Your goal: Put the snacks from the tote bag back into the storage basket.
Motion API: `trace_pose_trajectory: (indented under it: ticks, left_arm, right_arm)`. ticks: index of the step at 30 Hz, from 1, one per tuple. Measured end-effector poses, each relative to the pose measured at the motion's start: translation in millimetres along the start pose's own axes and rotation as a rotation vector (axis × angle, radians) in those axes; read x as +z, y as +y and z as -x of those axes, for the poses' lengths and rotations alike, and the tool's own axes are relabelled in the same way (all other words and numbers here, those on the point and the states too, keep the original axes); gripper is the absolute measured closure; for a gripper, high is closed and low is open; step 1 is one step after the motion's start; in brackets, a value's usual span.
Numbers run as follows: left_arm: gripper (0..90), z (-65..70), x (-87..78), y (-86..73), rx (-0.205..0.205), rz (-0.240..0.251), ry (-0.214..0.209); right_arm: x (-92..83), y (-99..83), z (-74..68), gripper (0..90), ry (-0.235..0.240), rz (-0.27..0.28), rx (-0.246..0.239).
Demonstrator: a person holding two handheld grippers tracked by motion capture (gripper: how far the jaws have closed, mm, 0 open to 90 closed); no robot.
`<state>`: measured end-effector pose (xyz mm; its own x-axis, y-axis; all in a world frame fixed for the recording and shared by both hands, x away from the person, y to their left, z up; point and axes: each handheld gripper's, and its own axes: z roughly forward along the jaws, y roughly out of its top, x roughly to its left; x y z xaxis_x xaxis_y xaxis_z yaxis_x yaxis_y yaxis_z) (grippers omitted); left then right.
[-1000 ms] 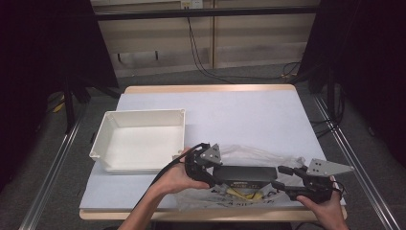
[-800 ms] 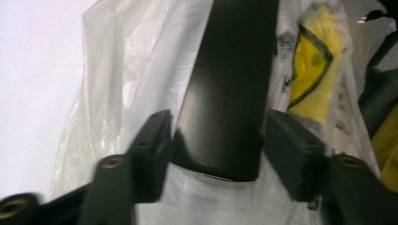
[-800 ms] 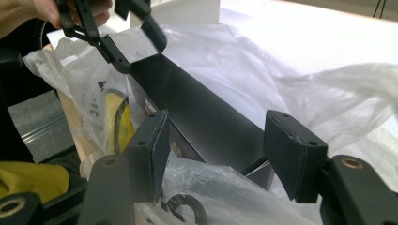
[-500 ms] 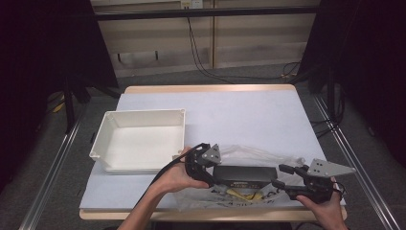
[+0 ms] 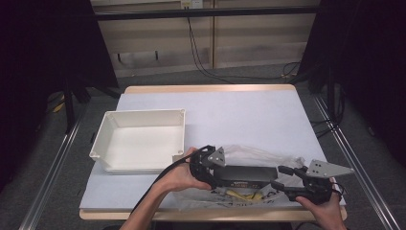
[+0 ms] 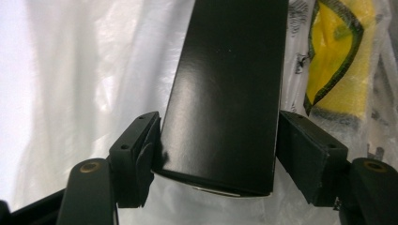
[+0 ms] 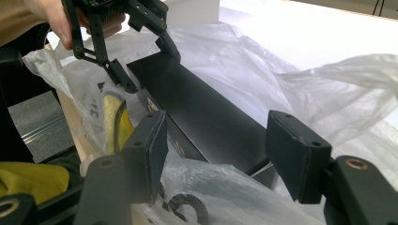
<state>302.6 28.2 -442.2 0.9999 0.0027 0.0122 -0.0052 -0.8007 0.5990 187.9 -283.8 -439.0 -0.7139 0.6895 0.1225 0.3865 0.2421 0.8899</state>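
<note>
A long black box (image 5: 246, 175) lies on a crumpled clear plastic bag (image 5: 258, 153) near the table's front edge. My left gripper (image 5: 214, 173) is shut on the box's left end; in the left gripper view both pads (image 6: 141, 143) press the sides of the box (image 6: 230, 93). My right gripper (image 5: 278, 177) stands open at the box's right end. In the right gripper view its jaws (image 7: 220, 150) are spread wide on either side of the box (image 7: 197, 108) without touching it. A yellow printed item (image 6: 338, 61) lies inside the bag under the box.
A white tray (image 5: 139, 120) stands to the left on the pale table (image 5: 239, 110). The bag's loose folds (image 7: 328, 79) spread right of the box. The table's front edge runs just under both hands.
My right gripper has moved left, closer to the right end of the black box. The left gripper and box have held still.
</note>
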Motion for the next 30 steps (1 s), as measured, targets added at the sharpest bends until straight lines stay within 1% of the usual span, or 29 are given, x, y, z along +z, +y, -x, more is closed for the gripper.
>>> trace_pose_trajectory:
  ticks: [3, 4, 5, 7, 9, 11, 12, 14, 15, 16, 17, 18, 21, 22, 23, 24, 25, 26, 29, 30]
  left_arm:
    - [34.4, -0.8, 2.6, -0.6, 0.005, -0.013, -0.004]
    - [34.7, -1.7, 6.4, -1.6, 0.007, -0.031, -0.016]
    - [35.1, -2.4, 7.4, -1.7, 0.015, -0.036, -0.018]
    - [35.0, -1.7, 8.6, -2.2, 0.007, -0.032, -0.012]
    - [35.6, -1.5, 9.0, -2.5, 0.007, -0.032, -0.005]
    - [37.1, -1.6, 7.9, -2.4, 0.010, -0.032, -0.013]
    - [39.4, -1.4, 6.0, -2.1, 0.014, -0.039, -0.025]
    - [40.4, -1.1, 5.5, -1.8, 0.020, -0.038, -0.024]
    - [40.8, -0.9, 5.7, -1.8, 0.018, -0.033, -0.025]
    - [41.2, -1.0, 5.5, -1.8, 0.028, -0.032, -0.030]
    - [41.4, -1.0, 5.5, -1.8, 0.028, -0.032, -0.030]
    - [41.7, -1.2, 5.3, -1.7, 0.025, -0.032, -0.030]
    - [42.2, -0.7, 5.0, -2.0, 0.018, -0.026, -0.032]
    - [42.3, -1.4, 3.5, -1.1, 0.024, -0.039, -0.034]
    - [42.3, -1.4, 3.5, -1.1, 0.024, -0.039, -0.034]
    - [42.3, -1.5, 3.8, -1.4, 0.006, -0.024, -0.035]
    - [42.2, -1.5, 3.8, -1.4, 0.006, -0.024, -0.035]
    - [42.2, -2.3, 2.7, -1.2, 0.001, -0.030, -0.046]
    - [42.4, -1.2, 1.1, -1.3, -0.001, -0.020, -0.037]
    - [42.5, -1.5, -0.1, -0.9, 0.004, -0.020, -0.043]
  right_arm:
    - [0.0, 0.3, -0.2, 39.1, -0.001, 0.002, 0.001]
    - [0.1, 0.8, -0.6, 38.9, -0.001, 0.002, -0.001]
    - [0.3, 0.5, -0.7, 38.8, -0.001, -0.001, -0.001]
    - [0.5, 0.0, -0.2, 38.8, 0.003, -0.005, -0.007]
    - [0.0, -1.0, -0.2, 38.4, 0.000, -0.003, 0.001]
    - [-0.7, -1.2, 0.2, 37.5, 0.001, -0.004, 0.003]
    - [-1.1, -1.2, 0.3, 37.5, 0.000, -0.004, 0.003]
    - [-1.0, -1.2, 0.4, 37.3, -0.001, -0.004, 0.002]
    - [-0.9, -1.3, 0.9, 37.3, 0.005, -0.006, 0.002]
    - [-0.2, -1.5, 1.1, 36.6, 0.003, -0.007, 0.003]
    - [-0.2, -1.5, 1.1, 36.6, 0.003, -0.007, 0.003]
    - [0.5, -1.7, 1.1, 34.2, 0.002, -0.014, 0.007]
    - [0.7, -2.4, 1.2, 32.6, 0.000, -0.018, 0.014]
    - [0.6, -2.5, 1.4, 31.8, -0.001, -0.016, 0.013]
    - [0.6, -2.5, 1.4, 31.8, -0.001, -0.016, 0.013]
    - [0.2, -2.3, 1.5, 31.2, -0.001, -0.013, 0.014]
    - [0.2, -2.3, 1.5, 31.2, -0.001, -0.013, 0.014]
    - [0.0, -2.2, 1.5, 31.1, -0.003, -0.011, 0.012]
    - [-0.6, -2.2, 1.1, 28.8, -0.011, -0.008, 0.013]
    - [-0.9, -2.1, 1.1, 28.3, -0.010, -0.004, 0.010]
